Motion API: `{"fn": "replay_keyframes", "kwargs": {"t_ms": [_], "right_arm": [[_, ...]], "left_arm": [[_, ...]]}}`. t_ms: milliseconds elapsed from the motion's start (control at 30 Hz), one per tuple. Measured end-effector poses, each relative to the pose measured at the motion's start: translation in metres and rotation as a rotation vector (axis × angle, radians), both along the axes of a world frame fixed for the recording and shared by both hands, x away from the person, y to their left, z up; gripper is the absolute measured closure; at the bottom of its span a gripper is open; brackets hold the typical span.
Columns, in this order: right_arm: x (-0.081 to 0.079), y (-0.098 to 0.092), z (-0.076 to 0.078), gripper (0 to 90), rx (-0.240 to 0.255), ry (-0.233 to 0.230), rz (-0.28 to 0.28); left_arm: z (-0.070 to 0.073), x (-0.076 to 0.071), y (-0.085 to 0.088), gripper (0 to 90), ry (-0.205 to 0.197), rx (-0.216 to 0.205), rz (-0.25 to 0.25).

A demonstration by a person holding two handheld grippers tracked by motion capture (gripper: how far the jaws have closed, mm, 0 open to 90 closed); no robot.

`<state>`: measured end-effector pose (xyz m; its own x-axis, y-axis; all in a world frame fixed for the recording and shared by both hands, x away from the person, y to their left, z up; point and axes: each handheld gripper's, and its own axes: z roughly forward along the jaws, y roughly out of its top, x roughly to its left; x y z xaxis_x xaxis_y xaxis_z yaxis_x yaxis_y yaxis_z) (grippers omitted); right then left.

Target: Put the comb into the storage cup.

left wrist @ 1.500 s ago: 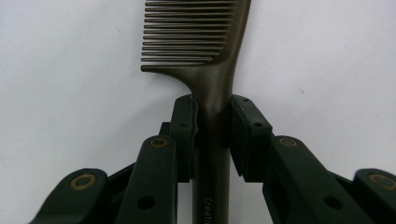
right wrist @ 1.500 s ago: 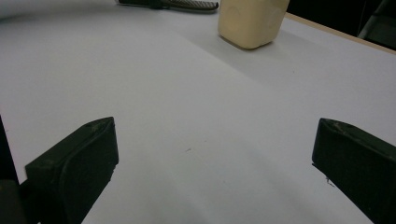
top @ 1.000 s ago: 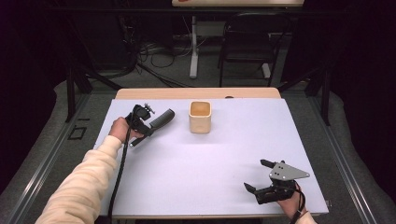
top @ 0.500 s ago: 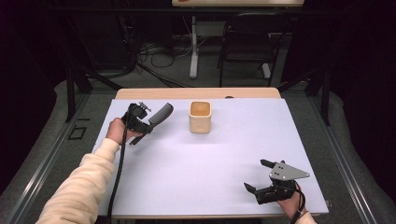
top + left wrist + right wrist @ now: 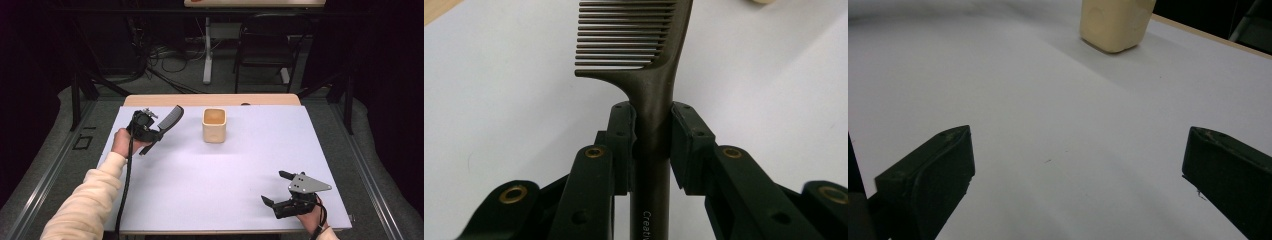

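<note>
While the left gripper [image 5: 150,131] clamps the dark plastic comb [image 5: 644,60] by its handle, left of the square cream cup [image 5: 214,125], carrying it over and tipping it in seems next.

Your left tongs are gripping; your right tongs are resting wide open.

Your left arm, in a cream sleeve [image 5: 82,200], is reaching in from the lower left, with your left hand [image 5: 122,141] holding the left tongs [image 5: 156,132] raised near the far left side, pointing toward the far right. Their jaws are pressing in from both sides, pads [image 5: 624,135] clamping flat and nearly parallel. Your right hand [image 5: 312,220] is sitting at the near right edge, holding the right tongs [image 5: 274,187] low and pointing left, jaws standing far apart with nothing between them, the grey plate facing up.
</note>
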<state>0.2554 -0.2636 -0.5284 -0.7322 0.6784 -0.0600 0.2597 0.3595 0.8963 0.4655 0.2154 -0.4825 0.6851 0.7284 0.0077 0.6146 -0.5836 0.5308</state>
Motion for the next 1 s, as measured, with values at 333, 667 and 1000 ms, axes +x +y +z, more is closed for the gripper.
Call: {"fn": "replay_keyframes", "kwargs": {"t_ms": [333, 667, 1000], "right_arm": [[0.001, 0.000, 0.000, 0.1, 0.008, 0.006, -0.006], [0.001, 0.000, 0.000, 0.1, 0.004, 0.005, -0.007], [0.001, 0.000, 0.000, 0.1, 0.005, 0.005, -0.007]], "left_arm": [[0.003, -0.008, -0.001, 72.4, -0.057, -0.057, 0.015], [-0.001, -0.014, -0.001, 72.4, -0.092, -0.105, 0.032], [-0.004, -0.017, -0.001, 72.4, -0.105, -0.146, 0.041]]}}
